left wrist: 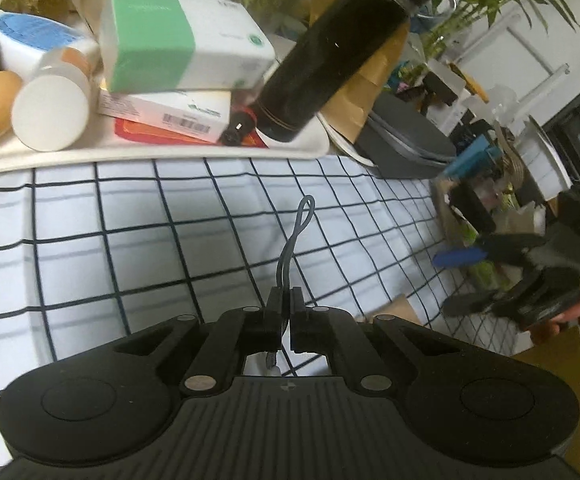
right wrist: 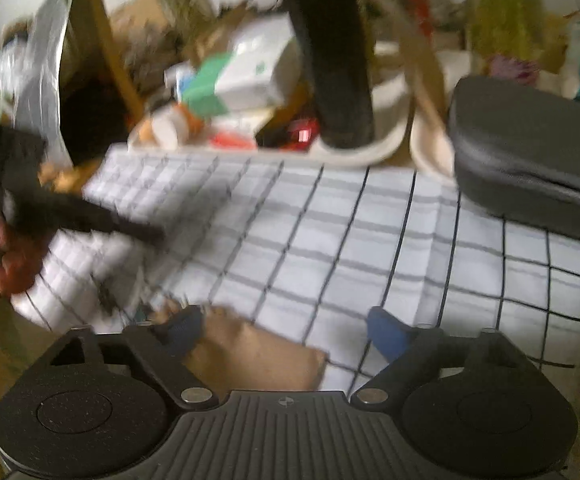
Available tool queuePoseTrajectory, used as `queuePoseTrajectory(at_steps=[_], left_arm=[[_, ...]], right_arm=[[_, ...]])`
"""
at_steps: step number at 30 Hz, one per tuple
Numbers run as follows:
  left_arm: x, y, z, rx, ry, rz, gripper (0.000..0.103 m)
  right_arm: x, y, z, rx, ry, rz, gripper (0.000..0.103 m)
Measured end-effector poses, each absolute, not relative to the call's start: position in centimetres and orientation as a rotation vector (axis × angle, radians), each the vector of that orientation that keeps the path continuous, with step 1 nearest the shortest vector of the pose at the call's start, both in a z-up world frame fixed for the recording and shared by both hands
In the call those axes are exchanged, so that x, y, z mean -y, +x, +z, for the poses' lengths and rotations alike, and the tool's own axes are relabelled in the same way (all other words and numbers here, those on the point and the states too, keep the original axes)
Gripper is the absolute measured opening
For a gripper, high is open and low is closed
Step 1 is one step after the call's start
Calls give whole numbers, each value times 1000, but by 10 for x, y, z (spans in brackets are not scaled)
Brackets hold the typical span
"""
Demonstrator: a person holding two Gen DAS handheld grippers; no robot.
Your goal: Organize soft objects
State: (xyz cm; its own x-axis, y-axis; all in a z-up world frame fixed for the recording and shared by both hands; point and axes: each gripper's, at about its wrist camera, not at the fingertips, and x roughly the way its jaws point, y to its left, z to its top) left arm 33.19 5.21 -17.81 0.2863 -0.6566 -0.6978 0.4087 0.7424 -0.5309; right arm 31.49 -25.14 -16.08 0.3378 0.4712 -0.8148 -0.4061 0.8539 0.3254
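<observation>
A white cloth with a black grid [left wrist: 161,232] lies spread on the table; it also shows in the right wrist view [right wrist: 350,232]. My left gripper [left wrist: 285,300] is shut on the cloth's grey hanging loop [left wrist: 296,236], which sticks up between the fingers. My right gripper [right wrist: 285,328] is open and empty, its blue-padded fingertips [right wrist: 386,332] over the cloth's near edge. The right gripper also shows at the right in the left wrist view [left wrist: 502,276]. The left gripper shows blurred at the left in the right wrist view [right wrist: 49,200].
A white tray [left wrist: 310,144] behind the cloth holds boxes [left wrist: 177,40], white bottles [left wrist: 49,108] and a tall black flask [left wrist: 330,52]. A grey hard case [right wrist: 530,160] lies at the cloth's far right. Plants and clutter stand behind. Brown table surface [right wrist: 257,352] shows at the near edge.
</observation>
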Motion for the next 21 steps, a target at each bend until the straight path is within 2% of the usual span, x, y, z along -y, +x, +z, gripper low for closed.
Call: queuePoseTrajectory(at_steps=[1,3,6,8,10,12,21], left_arm=[[-53,332,-178,-1061,-272,-718,3],[-52,333,-178,-1059,-274,-711,3],[-54,333,-178,-1051,-276,-704,3],[-56,334,-177,-1047,-280,-699,3],[-57,334,-178,-1044,-285,-692,3],[-57,335,-177,-1043,-285,-688,3],[-61,334,-174,-1024,-289,-677,3]], right_arm=[[249,315,-165,-1102,49,578,71],[244,315,-174,-1132,4,594,62],[239,312,-183,-1143,-63,624,53],[234,309,-188,-1149,-117,642,42],[229,304,-193,-1159,-178,660,20],[227,304,-194,-1171,-182,673,4],[254,312,-181,-1083,-282,413,4]])
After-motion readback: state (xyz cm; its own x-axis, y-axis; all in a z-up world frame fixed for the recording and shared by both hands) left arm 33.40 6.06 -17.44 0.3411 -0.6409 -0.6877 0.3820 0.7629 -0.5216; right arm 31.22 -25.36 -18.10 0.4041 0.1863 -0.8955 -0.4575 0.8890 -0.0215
